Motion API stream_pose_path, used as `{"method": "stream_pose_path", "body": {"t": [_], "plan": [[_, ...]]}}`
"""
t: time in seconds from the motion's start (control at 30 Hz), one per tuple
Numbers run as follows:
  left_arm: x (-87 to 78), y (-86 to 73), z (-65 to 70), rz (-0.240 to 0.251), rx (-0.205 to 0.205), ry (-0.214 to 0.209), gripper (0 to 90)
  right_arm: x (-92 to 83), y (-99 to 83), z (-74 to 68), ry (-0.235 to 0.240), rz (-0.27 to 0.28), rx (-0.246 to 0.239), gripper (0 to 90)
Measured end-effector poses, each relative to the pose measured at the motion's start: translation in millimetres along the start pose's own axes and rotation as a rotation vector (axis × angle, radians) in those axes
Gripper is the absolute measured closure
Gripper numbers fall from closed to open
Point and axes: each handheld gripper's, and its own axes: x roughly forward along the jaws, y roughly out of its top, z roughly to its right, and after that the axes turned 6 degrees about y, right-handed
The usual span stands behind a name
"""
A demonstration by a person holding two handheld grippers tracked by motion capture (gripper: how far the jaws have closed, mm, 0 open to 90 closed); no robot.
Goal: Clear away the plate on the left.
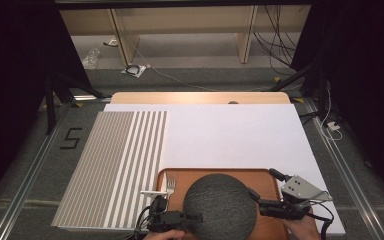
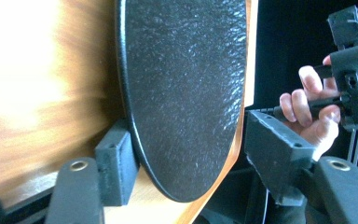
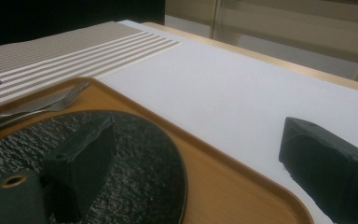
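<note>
A dark, rough round plate (image 1: 220,205) lies on a brown wooden tray (image 1: 220,172) at the table's near edge. A fork (image 1: 170,186) rests on the tray to the plate's left. My left gripper (image 1: 190,218) is at the plate's near-left rim. In the left gripper view, the left gripper (image 2: 196,165) stands open, its jaws straddling the plate (image 2: 186,93) and the tray's edge (image 2: 240,135) without pressing them. My right gripper (image 1: 265,184) is at the tray's right side. In the right gripper view, the right gripper (image 3: 205,170) is open, one jaw over the plate (image 3: 135,158), the other beyond the tray rim (image 3: 223,186).
The tray sits on a white mat (image 1: 230,135), with a grey striped mat (image 1: 115,165) to its left. A small white strip (image 1: 152,192) lies by the fork. Past the table's far wooden edge (image 1: 200,97) are floor, cables and shelving legs.
</note>
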Motion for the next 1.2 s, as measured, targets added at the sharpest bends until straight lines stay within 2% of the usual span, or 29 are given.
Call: {"method": "stream_pose_path", "body": {"t": [0.13,0.27,0.43,0.53,0.73,0.97,1.2], "plan": [[-5.1,2.1,1.5,0.01,0.021,0.01,33.8,-0.1,0.1,0.0,-0.001,0.0,0.0,11.9],[-12.6,4.1,2.3,0.061,0.062,0.034,34.2,0.0,0.0,0.1,0.0,-0.001,0.002,11.9],[-17.2,6.2,3.0,0.093,0.088,0.051,33.2,0.2,0.0,0.0,0.001,0.0,0.003,11.9],[-19.3,8.0,5.8,0.112,0.147,0.085,32.2,0.2,0.1,-0.1,0.001,0.001,0.003,11.9],[-26.1,13.4,7.6,0.153,0.194,0.11,32.0,-0.4,0.3,0.2,-0.001,-0.008,0.005,11.9],[-33.9,18.7,14.2,0.197,0.303,0.147,31.5,-0.4,0.2,0.4,0.002,-0.007,0.006,11.9],[-39.7,21.0,22.1,0.237,0.432,0.182,31.2,-0.8,0.2,0.7,0.003,-0.007,0.005,11.9]]}}
